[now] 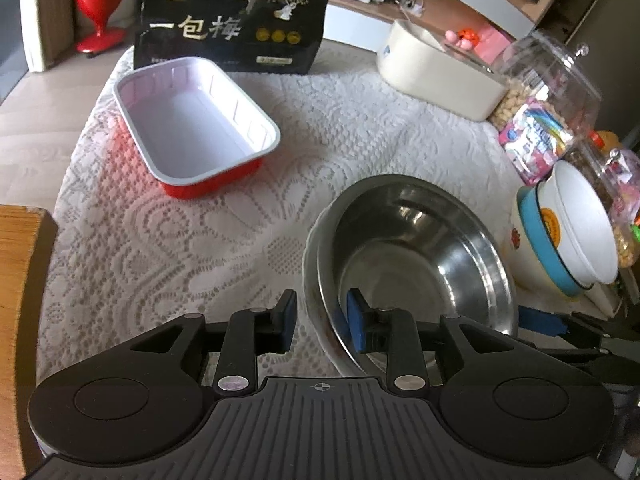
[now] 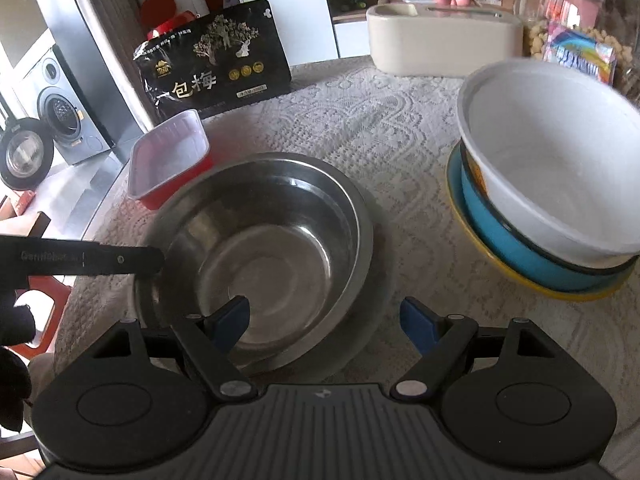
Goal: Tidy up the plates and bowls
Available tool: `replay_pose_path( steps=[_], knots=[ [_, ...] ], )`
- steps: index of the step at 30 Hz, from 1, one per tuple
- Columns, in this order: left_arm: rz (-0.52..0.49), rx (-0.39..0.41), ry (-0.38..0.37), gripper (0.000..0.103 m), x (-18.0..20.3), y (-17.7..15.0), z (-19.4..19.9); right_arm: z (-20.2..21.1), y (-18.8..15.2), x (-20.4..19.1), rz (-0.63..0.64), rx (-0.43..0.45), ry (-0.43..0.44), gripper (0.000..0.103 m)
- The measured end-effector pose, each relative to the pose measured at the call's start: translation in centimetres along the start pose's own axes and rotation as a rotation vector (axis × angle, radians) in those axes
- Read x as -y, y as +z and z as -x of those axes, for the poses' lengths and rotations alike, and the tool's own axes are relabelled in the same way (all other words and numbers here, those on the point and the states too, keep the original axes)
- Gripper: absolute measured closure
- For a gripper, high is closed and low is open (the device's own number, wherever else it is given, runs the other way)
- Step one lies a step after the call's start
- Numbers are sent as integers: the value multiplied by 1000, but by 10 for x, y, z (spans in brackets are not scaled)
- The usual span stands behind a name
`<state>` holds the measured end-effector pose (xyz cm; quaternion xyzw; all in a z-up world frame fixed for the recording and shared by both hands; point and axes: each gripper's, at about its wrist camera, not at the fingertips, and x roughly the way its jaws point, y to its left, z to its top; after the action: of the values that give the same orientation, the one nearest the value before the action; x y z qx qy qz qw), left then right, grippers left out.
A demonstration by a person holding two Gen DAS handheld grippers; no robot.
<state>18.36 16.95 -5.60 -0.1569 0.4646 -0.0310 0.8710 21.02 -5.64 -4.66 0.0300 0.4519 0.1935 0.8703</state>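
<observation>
**Steel bowl straddled at its rim by both tools**

Steel bowl [image 1: 416, 264] is seen nearest, resting in what looks like a shallow pale plate [image 2: 380, 280] on the lace-covered bench [image 1: 200, 248]. The left tool [image 1: 322, 322] is set astride the bowl's near rim, one blue pad outside and one inside; a gap can be seen between the pads and the metal, so the rim is judged to be released rather than clenched. The right tool [image 2: 326, 320] is spread wide over the opposite edge, one pad inside the bowl and the other beyond the rim above the plate, nothing being grasped. In the right wrist view the left tool's finger is seen reaching in at the bowl's side.

The step in hand is judged to be either setting the bowl down or taking it up. For a clean lift, the rim should be seated fully between the pads before any closing, and the bowl should be kept level so the smooth steel does not slip or drag the plate beneath.

Just beside the bowl, a stack of bowls [image 2: 548, 208] is found: white on top, blue beneath, yellow at the base, tilted rather than level. It could be knocked by a wide swing. Further off, a red tray [image 1: 196, 128] with a white lining lies empty. Behind the stack, clear snack jars [image 1: 548, 100] crowd the bench edge. Farthest back stand a black snack bag [image 1: 236, 16] and a cream container [image 1: 436, 72].
</observation>
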Motion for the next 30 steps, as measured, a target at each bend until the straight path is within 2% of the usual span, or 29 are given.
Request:
replay_pose_path(
  steps=[4, 9, 18, 30],
  knots=[
    [-20, -39, 12, 73, 5, 1, -12, -13, 2, 6, -34, -37, 68, 20],
    [-15, -76, 14, 72, 7, 1, -25, -22, 1, 2, -14, -33, 73, 17],
    [17, -54, 47, 73, -3, 14, -28, -23, 1, -8, -36, -49, 107, 15],
    [20, -42, 37, 74, -4, 12, -25, -23, -2, -4, -12, -32, 137, 15]
  ],
)
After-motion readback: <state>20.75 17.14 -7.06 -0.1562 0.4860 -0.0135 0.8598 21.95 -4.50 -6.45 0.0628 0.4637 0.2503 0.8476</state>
